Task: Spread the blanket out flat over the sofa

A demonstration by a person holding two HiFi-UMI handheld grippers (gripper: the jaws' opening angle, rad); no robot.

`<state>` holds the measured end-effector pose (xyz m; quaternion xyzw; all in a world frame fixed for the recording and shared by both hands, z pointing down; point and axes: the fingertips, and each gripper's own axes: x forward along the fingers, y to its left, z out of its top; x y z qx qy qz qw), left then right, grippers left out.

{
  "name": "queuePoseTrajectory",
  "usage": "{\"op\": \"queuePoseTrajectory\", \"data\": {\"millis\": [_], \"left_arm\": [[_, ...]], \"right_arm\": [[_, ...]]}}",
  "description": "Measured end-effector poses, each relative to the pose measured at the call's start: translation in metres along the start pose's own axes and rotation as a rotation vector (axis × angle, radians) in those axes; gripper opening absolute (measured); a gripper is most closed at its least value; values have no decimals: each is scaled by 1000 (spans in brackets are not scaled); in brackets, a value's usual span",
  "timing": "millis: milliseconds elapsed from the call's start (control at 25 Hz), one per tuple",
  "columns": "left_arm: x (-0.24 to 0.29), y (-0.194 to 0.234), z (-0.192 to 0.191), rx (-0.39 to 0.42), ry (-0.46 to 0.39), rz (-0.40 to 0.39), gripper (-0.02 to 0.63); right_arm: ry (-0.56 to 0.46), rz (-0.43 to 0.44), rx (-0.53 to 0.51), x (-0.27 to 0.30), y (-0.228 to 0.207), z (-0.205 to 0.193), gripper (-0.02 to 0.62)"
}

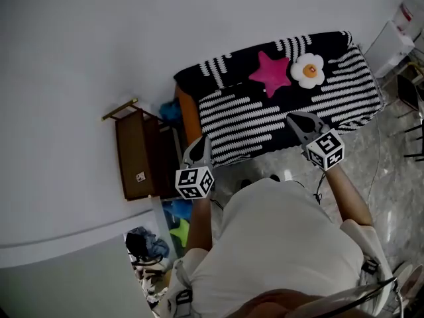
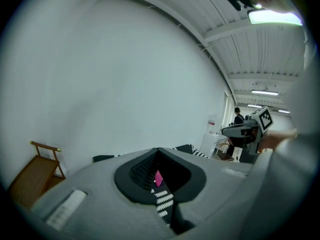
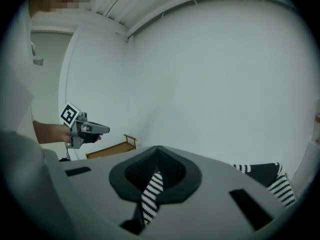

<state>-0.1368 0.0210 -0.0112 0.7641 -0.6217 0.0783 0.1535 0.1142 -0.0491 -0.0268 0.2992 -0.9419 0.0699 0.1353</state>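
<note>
The sofa sits at about 1 o'clock in the head view, and the blanket already lies over its seat and back. The blanket's long axis runs along the sofa from roughly 8 o'clock to 2 o'clock. Its white stripes follow that line, and the near hem faces the person at 6 o'clock.

It looks like a soft, light knit that should drape and sag rather than hold a shape, and it is likely to stretch or bunch if tugged from a single point. The best hold is probably on the near hem, at two places well apart, pulling evenly.

A pink star and a fried-egg shape show on the back part. I cannot tell whether they are cushions or part of the pattern.

The left tool is at the hem's 8 o'clock corner and the right tool is further along. Both are closed narrow with striped cloth in the slit, so each seems pinched on the hem.
</note>
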Motion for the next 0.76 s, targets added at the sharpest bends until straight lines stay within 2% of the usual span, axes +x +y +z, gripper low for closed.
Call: {"op": "queuePoseTrajectory", "data": {"millis": [240,760], "left_arm": [[2,1,1,-22,-11,0,18],[2,4,2,-19,-4,7,18]], "right_arm": [[-9,-7,23,2,-6,4,2],[-20,-10,42,4,-9,7,2]]}}
